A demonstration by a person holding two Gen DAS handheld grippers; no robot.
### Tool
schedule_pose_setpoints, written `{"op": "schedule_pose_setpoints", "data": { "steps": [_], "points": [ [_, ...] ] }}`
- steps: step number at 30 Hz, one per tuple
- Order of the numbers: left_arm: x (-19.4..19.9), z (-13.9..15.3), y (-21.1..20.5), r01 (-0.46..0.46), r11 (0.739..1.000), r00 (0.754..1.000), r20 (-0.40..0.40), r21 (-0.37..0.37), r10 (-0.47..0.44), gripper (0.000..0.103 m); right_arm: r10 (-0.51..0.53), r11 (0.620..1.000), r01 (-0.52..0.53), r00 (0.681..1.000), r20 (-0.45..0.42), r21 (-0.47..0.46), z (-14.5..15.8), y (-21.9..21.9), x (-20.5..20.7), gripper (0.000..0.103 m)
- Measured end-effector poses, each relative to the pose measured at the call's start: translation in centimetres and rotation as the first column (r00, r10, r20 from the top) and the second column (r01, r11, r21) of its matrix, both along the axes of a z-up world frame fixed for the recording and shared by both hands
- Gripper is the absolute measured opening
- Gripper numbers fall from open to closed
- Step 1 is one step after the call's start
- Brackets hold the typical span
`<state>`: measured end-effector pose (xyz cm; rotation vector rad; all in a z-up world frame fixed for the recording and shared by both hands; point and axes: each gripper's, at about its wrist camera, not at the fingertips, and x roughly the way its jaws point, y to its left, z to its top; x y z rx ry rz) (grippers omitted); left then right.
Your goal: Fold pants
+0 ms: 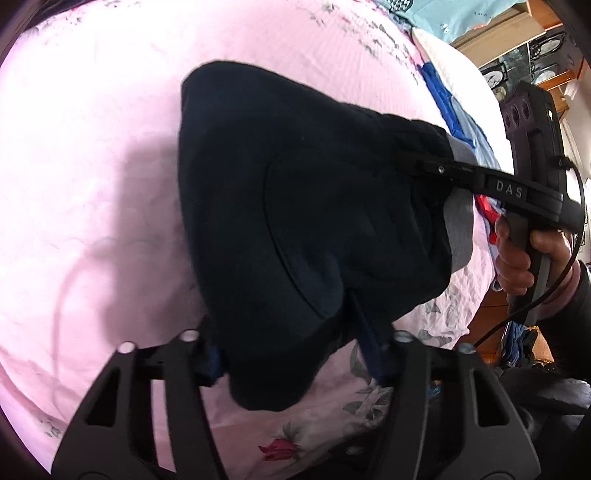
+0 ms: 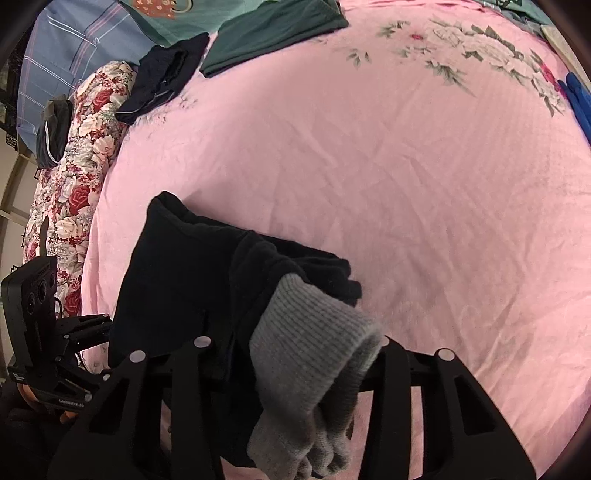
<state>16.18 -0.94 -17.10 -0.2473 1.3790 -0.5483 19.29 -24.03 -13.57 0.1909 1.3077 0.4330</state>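
Dark navy pants, folded into a thick bundle, lie on the pink flowered bedsheet. Their near end is bunched between the blue pads of my left gripper, which is shut on the cloth. In the right wrist view the pants end in grey ribbed cuffs. The cuffs drape between the fingers of my right gripper, shut on that end. From the left wrist view the right gripper reaches in from the right onto the cuff edge, with a person's hand on its handle. The left gripper shows at the right view's left edge.
A folded black garment and a green one lie at the far side of the bed. A rolled floral quilt runs along the left edge. Blue clothes are piled by the right edge, with wooden furniture beyond.
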Motion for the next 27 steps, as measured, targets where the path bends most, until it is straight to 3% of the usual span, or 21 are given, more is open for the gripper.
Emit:
{"op": "schedule_pose_setpoints", "data": {
  "steps": [5,8,16,22,27],
  "points": [
    [-0.5,1.9,0.4,0.007,1.000,0.998,0.056,0.007,-0.007,0.039,0.017,0.999,-0.014,0.998,0.064,-0.038,2.4,0.9,-0.9,0.041],
    [-0.7,3.8,0.8,0.016,1.000,0.992,0.124,0.018,-0.018,0.039,0.051,0.997,-0.042,0.989,0.140,-0.068,5.1,2.0,-1.0,0.040],
    [2.4,10.3,3.9,-0.026,0.999,0.967,0.251,-0.036,0.035,0.039,0.098,0.993,-0.075,0.952,0.291,-0.090,12.5,4.0,2.2,0.040],
    [8.5,14.4,5.8,-0.070,0.995,0.942,0.323,-0.068,0.089,0.039,0.155,0.986,-0.122,0.916,0.370,-0.110,17.2,5.9,9.1,0.040],
    [16.1,16.1,6.3,-0.122,0.992,0.908,0.400,-0.022,0.120,0.039,0.149,0.989,-0.127,0.901,0.408,-0.079,18.7,7.0,17.6,0.040]
  ]
}}
